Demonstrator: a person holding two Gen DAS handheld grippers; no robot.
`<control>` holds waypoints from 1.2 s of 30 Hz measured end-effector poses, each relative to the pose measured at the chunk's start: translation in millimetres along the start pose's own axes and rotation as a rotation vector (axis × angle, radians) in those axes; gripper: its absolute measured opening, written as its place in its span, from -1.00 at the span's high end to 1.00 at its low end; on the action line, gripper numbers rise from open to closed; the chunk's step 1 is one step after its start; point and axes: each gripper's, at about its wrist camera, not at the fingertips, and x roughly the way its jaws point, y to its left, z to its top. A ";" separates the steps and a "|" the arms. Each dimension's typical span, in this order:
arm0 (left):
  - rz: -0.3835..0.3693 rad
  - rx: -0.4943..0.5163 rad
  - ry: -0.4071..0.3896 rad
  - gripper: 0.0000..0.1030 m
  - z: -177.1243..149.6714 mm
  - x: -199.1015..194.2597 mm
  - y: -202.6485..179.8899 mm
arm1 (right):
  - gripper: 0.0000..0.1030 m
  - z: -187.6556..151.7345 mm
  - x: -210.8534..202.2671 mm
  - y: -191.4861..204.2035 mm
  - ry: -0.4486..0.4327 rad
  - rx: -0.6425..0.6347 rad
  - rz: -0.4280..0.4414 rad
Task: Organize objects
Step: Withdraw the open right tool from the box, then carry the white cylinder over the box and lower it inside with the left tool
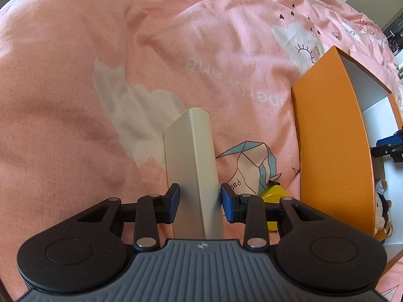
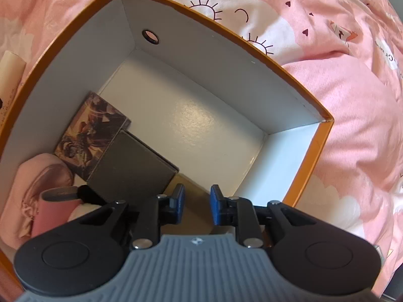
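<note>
We find the left gripper (image 1: 200, 202) clamped on the cream carton (image 1: 192, 166) above the bedding, left of the orange box (image 1: 332, 151), while the right gripper (image 2: 197, 207) hangs parted and empty inside; the long carton may strike the box's wall.

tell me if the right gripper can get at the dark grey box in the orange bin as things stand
Probably yes. The right gripper hangs open over the orange bin, which has no lid, and the dark grey box lies just ahead with its top uncovered; the picture box beside it may crowd one finger.
</note>
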 end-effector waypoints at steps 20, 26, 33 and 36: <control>0.051 0.003 -0.083 0.30 -9.9 -9.7 -11.7 | 0.59 -9.2 16.8 13.1 -0.100 0.033 -0.128; 0.029 -0.005 -0.115 0.37 -11.5 -20.5 -11.0 | 0.66 -7.2 22.1 7.0 -0.083 0.033 -0.114; -0.014 0.030 -0.196 0.39 -13.2 -46.1 -24.5 | 0.64 -22.7 -4.1 10.9 -0.186 0.056 -0.131; -0.028 0.083 -0.241 0.39 -13.2 -59.0 -38.2 | 0.64 -31.7 -13.6 14.5 -0.215 0.057 -0.137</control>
